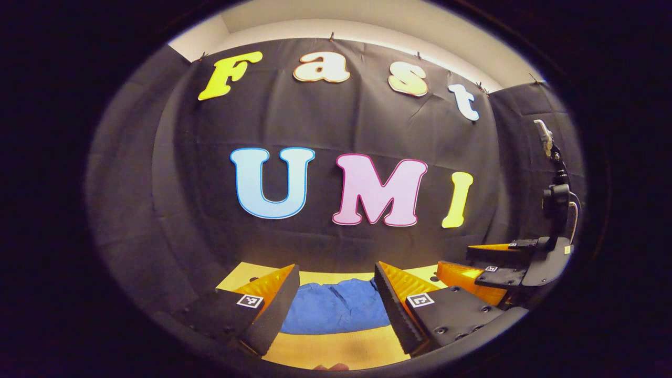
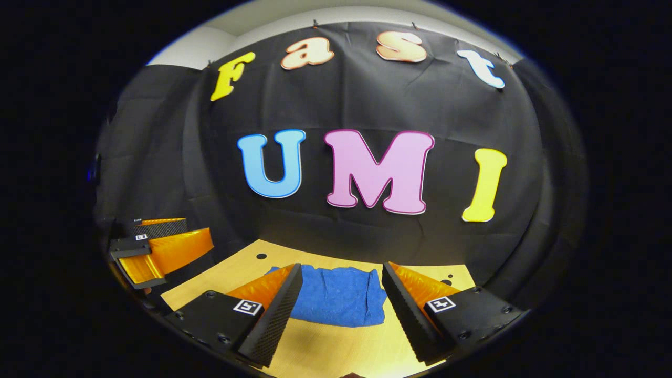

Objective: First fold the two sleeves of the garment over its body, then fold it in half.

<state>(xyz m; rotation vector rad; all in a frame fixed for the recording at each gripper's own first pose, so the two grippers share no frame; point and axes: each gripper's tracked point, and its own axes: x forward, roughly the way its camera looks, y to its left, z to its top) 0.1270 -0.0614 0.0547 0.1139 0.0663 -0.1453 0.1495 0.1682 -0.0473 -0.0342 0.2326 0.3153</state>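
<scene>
**Two open grippers above one blue garment**

Two grippers and one garment are present, on one wooden table. In the left gripper view, the left gripper (image 1: pixel 336 299) sits at the bottom with its two fingers spread wide apart, holding nothing. Each finger is black with an orange side and carries a small square black-and-white marker. The right gripper (image 1: pixel 475 262) appears at that view's right edge, off to the side and apart from the garment; its own view shows it better.

In the right gripper view, the right gripper (image 2: pixel 341 299) also has its two fingers spread wide, with nothing between them. The left gripper appears far off at the left edge of that view.

The garment (image 2: pixel 338 294) is bright blue, of a soft, slightly fuzzy-looking cloth. It lies on the light yellow-brown table (image 2: pixel 325 352), beyond the fingertips and framed in the gap between them in both views. It looks bunched into a compact, roughly rectangular heap with wrinkles across its top. Its sleeves cannot be told apart from its body. Neither gripper touches it. Bare tabletop shows in front of the garment, and a few small dark holes dot the table's far part.
</scene>
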